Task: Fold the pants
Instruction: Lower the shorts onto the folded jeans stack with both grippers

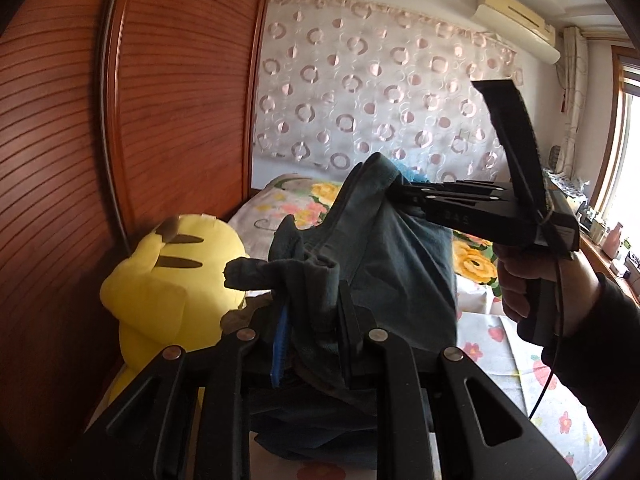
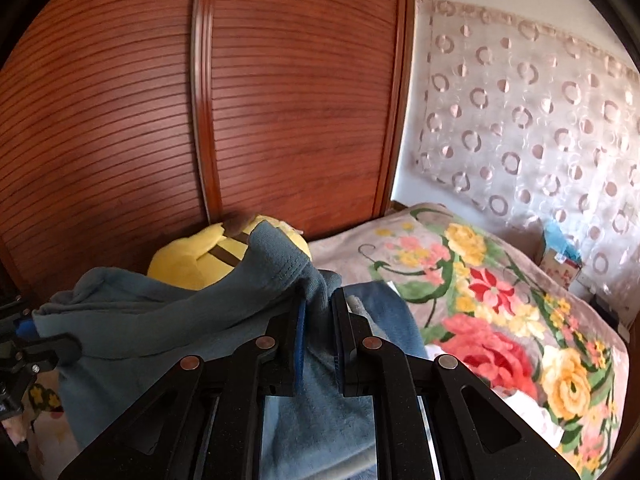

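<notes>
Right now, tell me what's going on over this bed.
A person is folding a pair of grey-blue pants with a handheld gripper in each hand. The left gripper is shut on a bunched edge of the fabric, and the right gripper is shut on another part, so the pants hang lifted between them above the floral bedspread. A yellow plush toy sits by the wooden wardrobe. No finished fold shows yet.

Soft window (image 1: 630,148) daylight, fisheye-warped, slightly blurred
</notes>
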Demonstrator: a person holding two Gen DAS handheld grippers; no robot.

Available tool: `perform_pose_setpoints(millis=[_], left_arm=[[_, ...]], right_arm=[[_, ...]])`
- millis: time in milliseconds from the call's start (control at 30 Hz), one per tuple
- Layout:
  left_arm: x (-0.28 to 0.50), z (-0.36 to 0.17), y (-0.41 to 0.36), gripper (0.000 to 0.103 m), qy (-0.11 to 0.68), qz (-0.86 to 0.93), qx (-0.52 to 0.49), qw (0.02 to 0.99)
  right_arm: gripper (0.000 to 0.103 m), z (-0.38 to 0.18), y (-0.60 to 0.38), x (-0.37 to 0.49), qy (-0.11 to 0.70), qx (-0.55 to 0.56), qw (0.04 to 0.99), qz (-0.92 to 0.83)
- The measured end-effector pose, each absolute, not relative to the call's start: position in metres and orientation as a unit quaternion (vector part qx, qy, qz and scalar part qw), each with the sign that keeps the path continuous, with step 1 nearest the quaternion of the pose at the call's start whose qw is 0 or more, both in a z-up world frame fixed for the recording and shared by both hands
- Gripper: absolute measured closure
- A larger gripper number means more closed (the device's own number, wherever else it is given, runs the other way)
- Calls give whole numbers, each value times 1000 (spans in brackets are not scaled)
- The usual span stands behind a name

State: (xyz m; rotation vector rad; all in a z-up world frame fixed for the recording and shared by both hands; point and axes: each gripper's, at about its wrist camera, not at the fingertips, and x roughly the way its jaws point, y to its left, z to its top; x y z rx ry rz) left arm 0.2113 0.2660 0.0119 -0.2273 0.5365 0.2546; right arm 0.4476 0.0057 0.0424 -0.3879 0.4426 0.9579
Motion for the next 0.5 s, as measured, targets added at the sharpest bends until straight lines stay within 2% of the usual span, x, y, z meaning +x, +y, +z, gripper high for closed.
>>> perform_pose_setpoints(millis=[33,67,200,233,300,400,467,500], left_arm=[[212,11,266,82,266,124,-112,949],[213,11,266,82,267,123,-113,949],[211,13,266,79,273,118,-120,947],[209,16,265,73,272,118,-120,948],[207,19,263,54,270,121,-111,949],[205,23,257,43,266,125,-94,951],[204,26,251,32,262,126,-84,953],[204,26,251,30,260,125,-83,954]], right_arm=[[92,43,8,449,211,-183,846,454],[86,43,10,451,213,-183,845,455],[78,49,10,448,209,-175,847,457],[74,54,4,448,206,-165,849,458],[71,60,-7,445,196,-149,851,463],[70,69,-28,440,194,-135,848,474],[70,69,-41,437,196,-128,842,486],[70,67,-45,437,202,-126,837,493]])
